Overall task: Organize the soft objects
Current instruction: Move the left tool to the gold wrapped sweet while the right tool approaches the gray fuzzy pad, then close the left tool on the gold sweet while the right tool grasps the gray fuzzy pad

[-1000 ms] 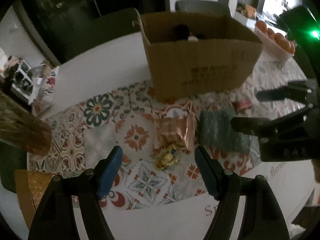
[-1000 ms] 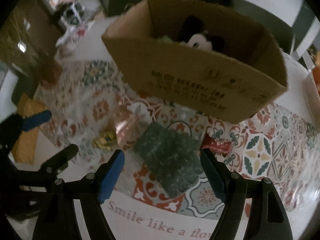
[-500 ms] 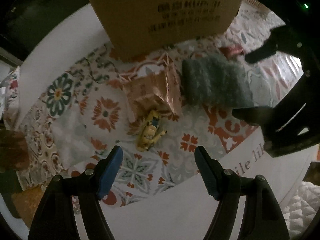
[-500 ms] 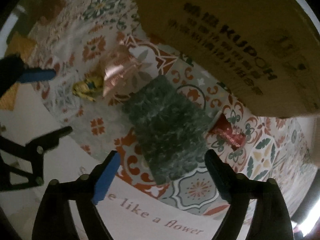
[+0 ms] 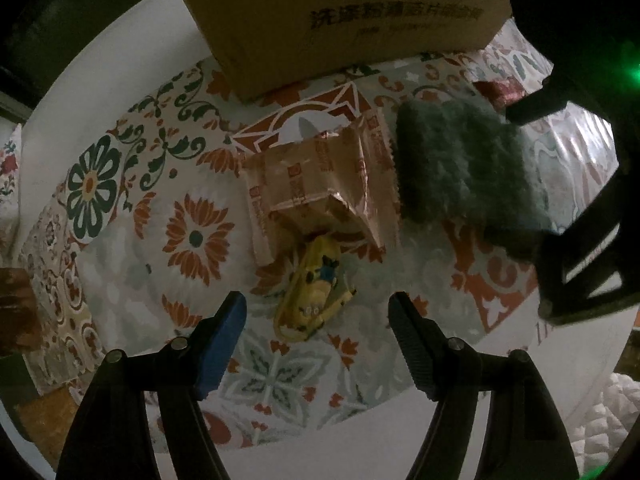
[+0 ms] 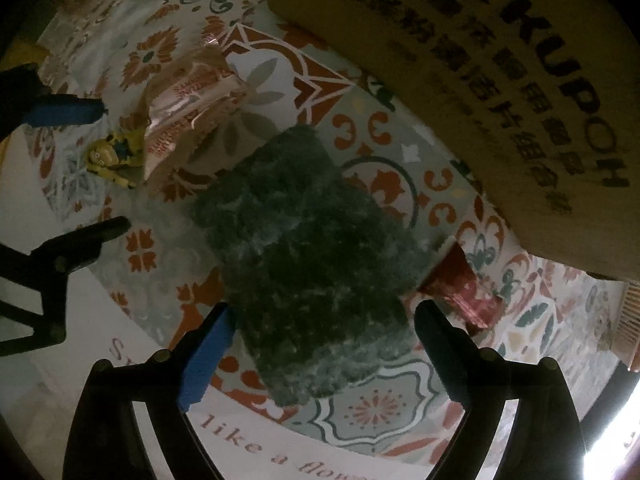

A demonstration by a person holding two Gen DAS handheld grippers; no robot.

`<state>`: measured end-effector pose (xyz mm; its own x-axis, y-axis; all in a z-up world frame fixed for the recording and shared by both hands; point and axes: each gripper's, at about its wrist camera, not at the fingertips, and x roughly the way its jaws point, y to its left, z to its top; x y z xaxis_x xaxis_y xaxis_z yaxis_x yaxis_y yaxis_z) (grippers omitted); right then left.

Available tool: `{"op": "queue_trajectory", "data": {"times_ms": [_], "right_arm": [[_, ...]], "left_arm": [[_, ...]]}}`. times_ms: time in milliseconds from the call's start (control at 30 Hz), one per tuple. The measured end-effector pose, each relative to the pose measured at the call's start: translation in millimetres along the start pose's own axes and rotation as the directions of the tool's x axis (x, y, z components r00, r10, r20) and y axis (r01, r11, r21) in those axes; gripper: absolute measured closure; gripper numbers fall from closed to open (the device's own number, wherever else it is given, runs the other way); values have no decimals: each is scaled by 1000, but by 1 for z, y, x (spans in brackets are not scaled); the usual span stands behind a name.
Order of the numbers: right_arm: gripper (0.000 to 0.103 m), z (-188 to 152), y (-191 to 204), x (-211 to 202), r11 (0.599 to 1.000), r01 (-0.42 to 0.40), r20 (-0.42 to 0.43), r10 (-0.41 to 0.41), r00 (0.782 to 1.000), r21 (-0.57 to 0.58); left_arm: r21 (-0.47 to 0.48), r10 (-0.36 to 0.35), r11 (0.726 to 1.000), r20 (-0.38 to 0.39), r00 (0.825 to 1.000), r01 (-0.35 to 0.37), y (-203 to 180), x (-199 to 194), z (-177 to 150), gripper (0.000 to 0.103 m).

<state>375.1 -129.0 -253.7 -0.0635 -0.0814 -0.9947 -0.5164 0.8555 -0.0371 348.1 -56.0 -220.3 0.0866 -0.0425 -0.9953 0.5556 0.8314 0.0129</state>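
Two open grippers (image 5: 318,320) (image 6: 322,326) above cloth (image 6: 308,264)

You see a fuzzy dark green cloth (image 6: 308,256) lying flat on the flowery mat. Just beside it sits a shiny pink-gold packet (image 5: 320,184), all crinkly. A little yellow toy (image 5: 316,292) lies on its side, touching the packet's edge.
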Motion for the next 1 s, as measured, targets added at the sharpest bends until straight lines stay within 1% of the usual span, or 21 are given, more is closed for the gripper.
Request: {"op": "queue_trajectory", "data": {"times_ms": [67,133,300,333,400,467,533,567,700,767,933,1000], "right_arm": [[11,2,1,1,1000,4,30,-4,1000,-3],[11,6,1,1,1000,-1,48,0,999,17],[12,9,-8,5,997,-37,95,30,995,74],[12,9,-10,6,995,-49,105,39,994,89],[18,7,-17,8,990,-70,125,55,991,120],[22,4,-18,7,987,-69,159,45,986,148],[25,1,-25,9,983,-72,180,42,983,167],[29,-1,-27,8,980,-76,194,39,980,186],[40,-11,-33,4,961,-121,249,57,967,248],[43,-20,-37,2,949,-139,278,57,959,284],[52,-45,-37,-1,917,-184,343,56,938,354],[54,-59,-35,-7,893,-228,373,74,925,388]], "left_arm": [[-9,8,1000,3,1000,-8,2,4,3,33],[-27,9,1000,-1,1000,-9,2,9,8,39],[-94,-7,996,19,1000,9,11,15,18,49],[-102,-7,995,25,1000,9,17,17,17,54],[-140,-21,990,47,999,27,22,16,13,62],[-176,-41,983,67,997,52,30,16,7,63],[-209,-31,977,88,996,49,31,15,2,65],[-218,-35,974,97,995,56,34,15,-5,66],[-281,-49,956,138,989,87,34,11,-21,68],[-312,-58,944,156,986,105,37,12,-27,69],[-364,-42,924,212,976,119,37,3,-40,70],[-387,-35,913,234,972,126,33,-4,-44,70]]}}
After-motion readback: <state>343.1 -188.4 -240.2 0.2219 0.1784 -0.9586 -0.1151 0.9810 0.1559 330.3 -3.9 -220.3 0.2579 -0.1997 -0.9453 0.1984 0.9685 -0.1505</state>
